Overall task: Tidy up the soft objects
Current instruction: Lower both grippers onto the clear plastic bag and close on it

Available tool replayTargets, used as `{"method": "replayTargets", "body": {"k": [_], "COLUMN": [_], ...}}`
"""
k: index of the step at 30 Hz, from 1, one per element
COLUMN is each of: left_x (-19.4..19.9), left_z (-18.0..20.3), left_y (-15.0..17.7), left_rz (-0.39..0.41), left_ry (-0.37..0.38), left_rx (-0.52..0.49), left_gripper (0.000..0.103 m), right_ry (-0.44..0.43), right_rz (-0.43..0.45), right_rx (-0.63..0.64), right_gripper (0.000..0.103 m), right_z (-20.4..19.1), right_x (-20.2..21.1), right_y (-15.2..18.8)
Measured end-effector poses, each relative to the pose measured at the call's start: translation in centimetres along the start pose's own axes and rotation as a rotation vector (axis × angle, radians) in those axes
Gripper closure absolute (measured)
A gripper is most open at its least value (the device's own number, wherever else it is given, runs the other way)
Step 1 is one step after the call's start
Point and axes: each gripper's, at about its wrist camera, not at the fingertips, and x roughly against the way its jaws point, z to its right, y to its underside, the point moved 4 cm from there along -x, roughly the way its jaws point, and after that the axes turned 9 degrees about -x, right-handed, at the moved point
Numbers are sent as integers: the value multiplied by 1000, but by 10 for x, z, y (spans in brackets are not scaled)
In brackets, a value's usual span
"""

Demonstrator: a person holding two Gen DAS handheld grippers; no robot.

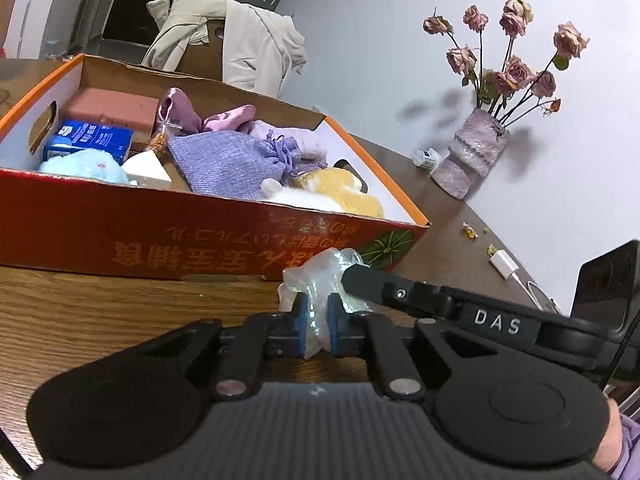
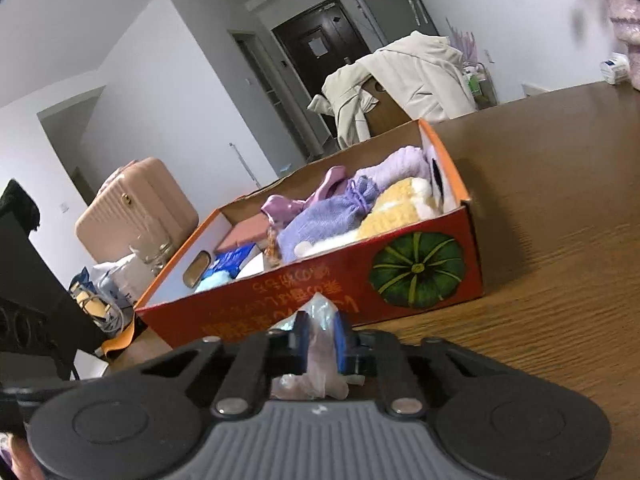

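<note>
At your two o'clock a mottled purple vase [image 1: 471, 151] of dried pink roses [image 1: 516, 56] stands on the brown wooden desk [image 1: 448, 236]. At twelve, a cream jacket [image 1: 256, 40] drapes a chair. A white adapter [image 1: 505, 264] lies at three; a pink ribbed suitcase [image 2: 136, 208] stands off the desk at nine.

Plastic bag [image 1: 320, 280]: between the jaws of the left gripper [image 1: 318, 312] and of the right gripper [image 2: 322, 344], on the surface [image 1: 100, 304].
Box [image 1: 200, 236]: on the surface, just beyond both pairs of jaws.
Drawstring pouch [image 1: 236, 156]: in the box, beyond the jaws.
Plush toy [image 1: 340, 196]: in the box, at its end nearest the vase.
Tissue pack [image 1: 88, 140]: in the box, far left of the left jaws.
Vase [image 1: 472, 152]: on the surface, beyond and right of the left jaws, against the wall.
Chair with jacket [image 1: 240, 40]: behind the box.
Suitcase [image 2: 136, 208]: on the floor, left of the right jaws, behind the box.
</note>
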Motion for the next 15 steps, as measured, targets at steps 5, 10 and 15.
{"method": "replayTargets", "body": {"k": [5, 10, 15], "left_x": [4, 29, 69], "left_z": [2, 18, 39], "left_y": [-2, -6, 1], "left_rz": [7, 55, 73], "left_ry": [-7, -13, -54], "left_rx": [-8, -49, -105], "left_gripper": [96, 96, 96], "right_ry": [-6, -13, -59], "right_rz": [-3, 41, 39], "right_rx": [5, 59, 61], "right_gripper": [97, 98, 98], "right_z": [-4, -26, -43], "right_x": [3, 31, 59], "right_y": [0, 1, 14]}}
